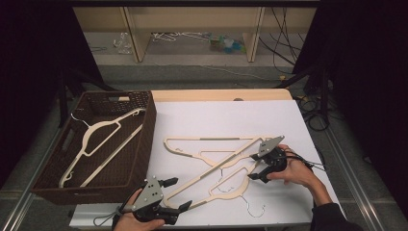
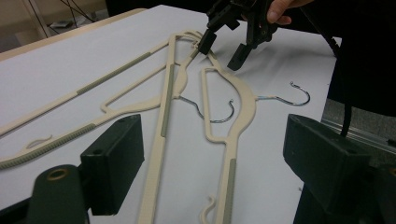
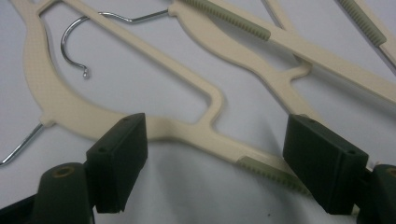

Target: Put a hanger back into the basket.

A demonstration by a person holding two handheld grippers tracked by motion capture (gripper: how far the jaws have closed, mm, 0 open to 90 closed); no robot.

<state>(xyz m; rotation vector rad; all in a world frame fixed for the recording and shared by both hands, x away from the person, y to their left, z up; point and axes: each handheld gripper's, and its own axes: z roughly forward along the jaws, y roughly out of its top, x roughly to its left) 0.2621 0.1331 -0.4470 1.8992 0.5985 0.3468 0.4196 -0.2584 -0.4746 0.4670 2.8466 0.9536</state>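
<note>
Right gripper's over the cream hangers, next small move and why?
Probably lower the right gripper and close on the cream plastic hanger: its open jaws straddle that hanger's arm without pressing it. A woven brown basket already holds one hanger.

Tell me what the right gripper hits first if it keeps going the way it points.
Most likely the nearest hanger: the right gripper has its open jaws either side of that cream arm, which lies on the white table. How big the gap is cannot be judged.

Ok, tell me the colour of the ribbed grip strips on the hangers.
Pale grey-green on the cream hangers; the strips show best in the right gripper view.
</note>
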